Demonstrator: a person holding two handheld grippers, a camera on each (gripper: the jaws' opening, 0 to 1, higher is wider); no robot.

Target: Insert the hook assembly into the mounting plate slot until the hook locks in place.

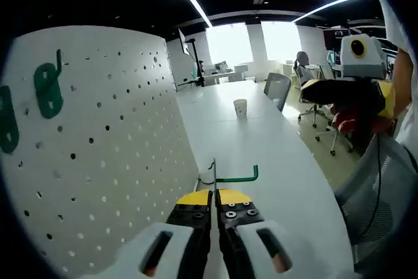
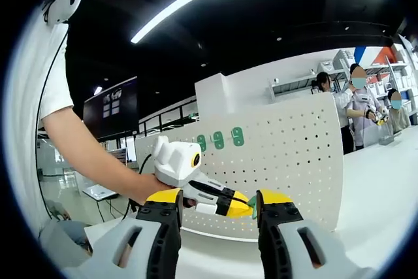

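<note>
Hook pinched in my left gripper, pegboard right there

In the left gripper view my left gripper point(image 1: 213, 217) at bottom center is clamped on the green hook point(image 1: 236, 176), just beside the white pegboard point(image 1: 98, 142) filling the left. My right gripper point(image 2: 217, 217) has its jaws spread apart, holding nothing; a paper cup point(image 1: 241, 108) sits mid-table.

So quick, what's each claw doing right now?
Left gripper: shut on the green hook.
Right gripper: open, holding nothing.
</note>
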